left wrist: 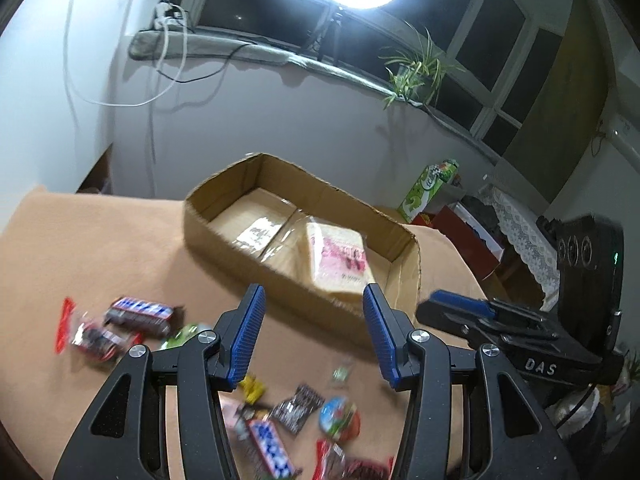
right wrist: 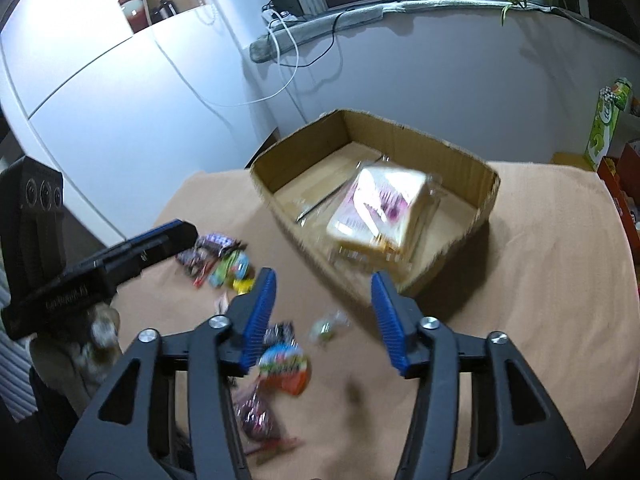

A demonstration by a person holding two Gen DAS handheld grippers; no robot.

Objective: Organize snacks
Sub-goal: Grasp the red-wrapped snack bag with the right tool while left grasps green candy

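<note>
While both the left claw [left wrist: 314, 332] and right claw [right wrist: 324, 320] stand part open and empty, bread pack [left wrist: 340, 260] lies in box [left wrist: 224, 232]; candy bar [left wrist: 140, 314] on bench [left wrist: 100, 240]: light, crinkly, likely slippery; grip mid-length.

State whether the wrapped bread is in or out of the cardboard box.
In. The wrapped bread rests on the floor of the cardboard box, enclosed by its walls; both views show this.

White "DAS" marks the right gripper [left wrist: 436, 308].
</note>
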